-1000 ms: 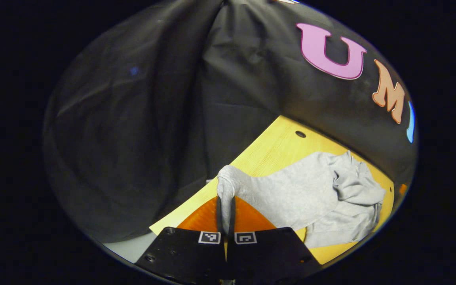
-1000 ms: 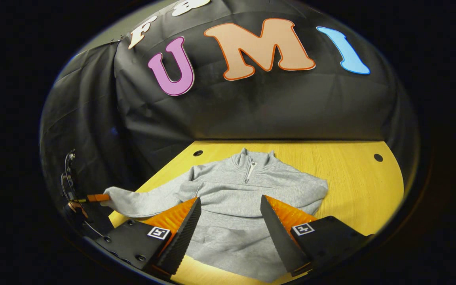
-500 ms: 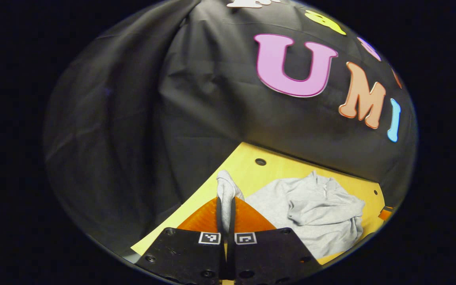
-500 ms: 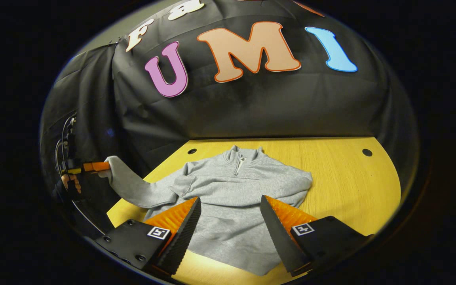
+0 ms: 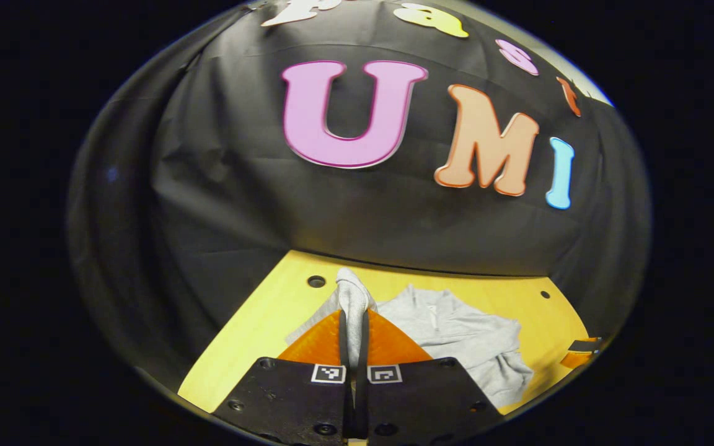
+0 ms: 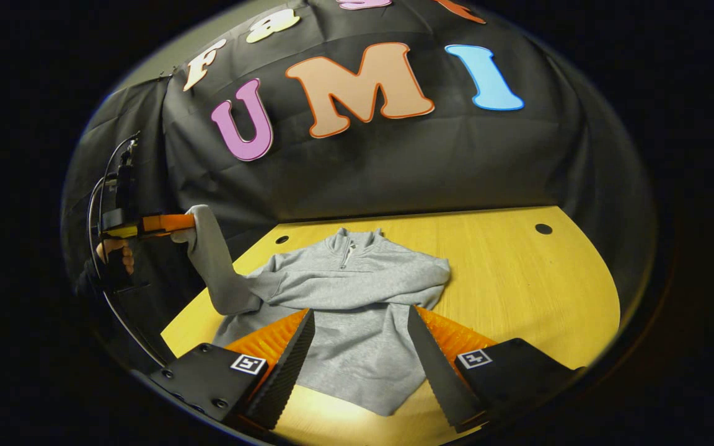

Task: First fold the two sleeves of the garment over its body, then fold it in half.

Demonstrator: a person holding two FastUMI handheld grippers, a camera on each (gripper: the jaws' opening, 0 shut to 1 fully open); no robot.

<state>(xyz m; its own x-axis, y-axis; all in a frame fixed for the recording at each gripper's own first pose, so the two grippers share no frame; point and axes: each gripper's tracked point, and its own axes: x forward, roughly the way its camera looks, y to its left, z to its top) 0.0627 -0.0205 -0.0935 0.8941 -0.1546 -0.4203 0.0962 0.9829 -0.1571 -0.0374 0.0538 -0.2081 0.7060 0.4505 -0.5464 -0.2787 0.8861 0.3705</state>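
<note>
A grey zip-neck sweater (image 6: 357, 291) lies flat on the yellow table (image 6: 518, 279), collar towards the wall. One sleeve is folded across its chest (image 6: 403, 275). The other sleeve (image 6: 214, 266) rises off the table's left edge, its cuff pinched in my left gripper (image 6: 171, 224), which a hand (image 6: 112, 251) holds. In the left gripper view the cuff (image 5: 352, 296) sticks up between the shut fingers of my left gripper (image 5: 353, 313), with the sweater (image 5: 462, 337) beyond to the right. My right gripper (image 6: 360, 362) hovers open over the sweater's lower body, holding nothing.
The table (image 5: 245, 334) has round holes near its back corners (image 6: 543, 228) (image 6: 281, 239). Black cloth walls close off the back and left side. Bare wood lies to the right of the sweater. The right gripper (image 5: 580, 354) shows at the far right edge in the left gripper view.
My left gripper has raised the cuff well above the table and turned towards the sweater's body, so the sleeve now hangs steeply. The right gripper stayed open over the hem.
</note>
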